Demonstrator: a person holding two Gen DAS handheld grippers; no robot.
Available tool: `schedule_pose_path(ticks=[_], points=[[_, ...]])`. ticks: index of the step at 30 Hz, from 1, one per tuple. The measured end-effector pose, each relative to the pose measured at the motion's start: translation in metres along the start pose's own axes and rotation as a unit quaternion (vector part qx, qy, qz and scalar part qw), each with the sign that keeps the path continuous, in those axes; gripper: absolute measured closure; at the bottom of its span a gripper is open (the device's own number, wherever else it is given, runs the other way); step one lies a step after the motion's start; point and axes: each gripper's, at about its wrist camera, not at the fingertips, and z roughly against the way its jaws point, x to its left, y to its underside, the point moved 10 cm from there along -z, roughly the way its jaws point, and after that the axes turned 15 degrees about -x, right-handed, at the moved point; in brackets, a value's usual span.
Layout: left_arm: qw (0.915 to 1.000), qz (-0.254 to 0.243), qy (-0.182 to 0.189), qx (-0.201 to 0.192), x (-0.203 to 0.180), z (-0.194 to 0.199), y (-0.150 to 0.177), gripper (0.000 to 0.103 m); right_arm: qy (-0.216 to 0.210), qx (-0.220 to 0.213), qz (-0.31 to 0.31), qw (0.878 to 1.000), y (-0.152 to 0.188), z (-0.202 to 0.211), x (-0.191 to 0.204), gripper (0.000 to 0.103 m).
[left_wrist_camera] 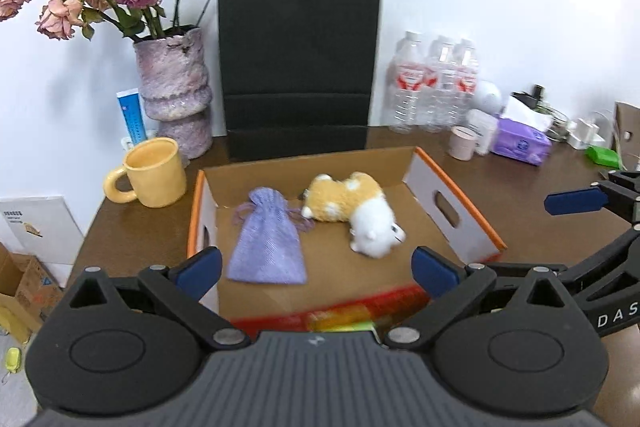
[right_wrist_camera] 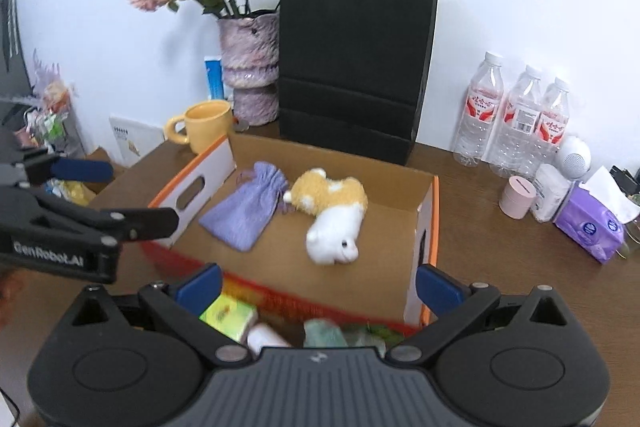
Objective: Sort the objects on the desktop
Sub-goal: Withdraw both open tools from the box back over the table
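A cardboard box (left_wrist_camera: 452, 203) with orange rims stands on the brown desk. Inside lie a purple drawstring pouch (left_wrist_camera: 266, 243) and an orange-and-white plush toy (left_wrist_camera: 356, 213); both also show in the right wrist view, the pouch (right_wrist_camera: 244, 209) and the plush (right_wrist_camera: 332, 211). My left gripper (left_wrist_camera: 316, 273) is open and empty above the box's near edge. My right gripper (right_wrist_camera: 318, 287) is open and empty above the near edge too, over a green packet (right_wrist_camera: 230, 317), a white item (right_wrist_camera: 266, 341) and a blurred greenish thing (right_wrist_camera: 324, 333) lying in front of the box.
Behind the box stand a black paper bag (left_wrist_camera: 298, 67), a purple vase with dried roses (left_wrist_camera: 174, 87) and a yellow mug (left_wrist_camera: 154, 173). At the right are water bottles (left_wrist_camera: 436, 83), a pink cup (left_wrist_camera: 462, 143) and a purple tissue pack (left_wrist_camera: 520, 141).
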Motion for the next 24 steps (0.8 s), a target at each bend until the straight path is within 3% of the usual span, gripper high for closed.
schedule_pose_path(ticks=[15,24], points=[[0.9986,0.02,0.039,-0.031,-0.022,0.05,0.069,0.0,0.016,-0.032,0.01,0.999,0.093,0.061,0.005,0.0],[0.998,0.045,0.006,-0.043,-0.012,0.062,0.1,0.0,0.021,-0.062,-0.038,0.997,0.122,0.079,0.006,0.0]])
